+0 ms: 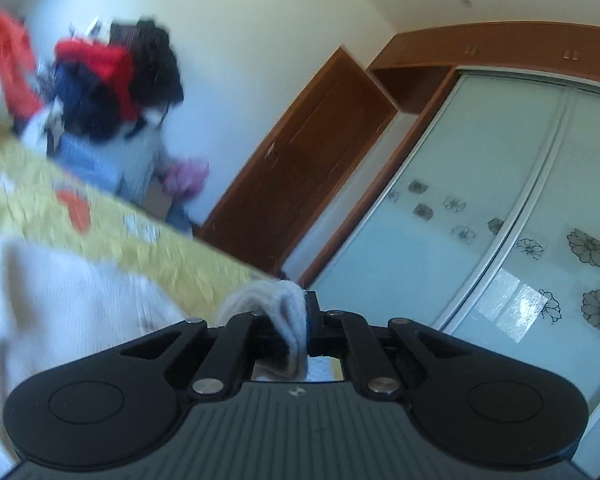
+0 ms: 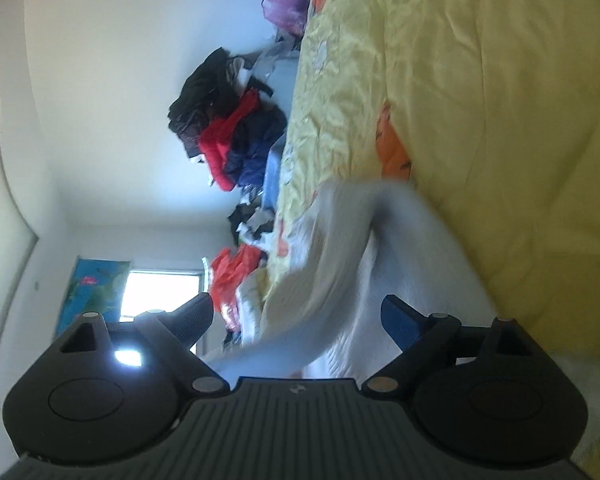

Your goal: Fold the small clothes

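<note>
A white knit garment [image 1: 60, 304] lies on the yellow bedspread [image 1: 40, 200]. My left gripper [image 1: 300, 312] is shut on a bunched edge of this garment, which sticks out between the fingers. In the right wrist view, rolled sideways, the same white garment [image 2: 336, 248] rises in a blurred band between the fingers of my right gripper [image 2: 298, 316]. The right gripper is open, its jaws wide apart on either side of the cloth, not pinching it. The yellow bedspread [image 2: 480, 100] fills the right of that view.
A pile of dark, red and blue clothes [image 1: 112, 84] [image 2: 228, 128] sits at the far side of the bed against the wall. A brown door [image 1: 300, 160] and a sliding wardrobe with flower-patterned glass [image 1: 500, 220] stand beyond the bed. A window [image 2: 160, 292] glows behind.
</note>
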A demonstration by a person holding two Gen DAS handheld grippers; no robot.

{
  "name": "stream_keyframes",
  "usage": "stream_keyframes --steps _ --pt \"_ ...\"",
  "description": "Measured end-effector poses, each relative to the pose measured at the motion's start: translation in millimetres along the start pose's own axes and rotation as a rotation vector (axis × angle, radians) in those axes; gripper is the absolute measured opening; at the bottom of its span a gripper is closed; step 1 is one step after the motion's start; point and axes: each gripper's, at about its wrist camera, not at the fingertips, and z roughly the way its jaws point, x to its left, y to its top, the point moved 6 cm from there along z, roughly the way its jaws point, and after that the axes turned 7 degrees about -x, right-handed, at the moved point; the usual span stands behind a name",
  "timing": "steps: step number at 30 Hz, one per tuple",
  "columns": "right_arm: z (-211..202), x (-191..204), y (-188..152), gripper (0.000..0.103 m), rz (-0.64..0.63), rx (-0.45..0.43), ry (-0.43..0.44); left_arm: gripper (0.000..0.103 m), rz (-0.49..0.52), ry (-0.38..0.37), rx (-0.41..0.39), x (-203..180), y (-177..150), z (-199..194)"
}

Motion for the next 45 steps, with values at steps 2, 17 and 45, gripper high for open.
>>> stream_keyframes --steps 2,17,45 --pt "16.1 -1.8 4.0 0.089 -0.007 0.028 -0.022 0.006 0.024 0.031 -0.012 0.7 3.7 -8.9" --pt "120.2 -17.9 19.4 0.079 0.258 0.104 -0.026 0.006 0.173 0.019 -0.100 -11.0 52.4 -5.8" --pt "225.7 111.3 -59.2 0.042 -1.079 0.486 -0.277 0.006 0.153 0.156 0.107 32.3 -22.9 -15.4"
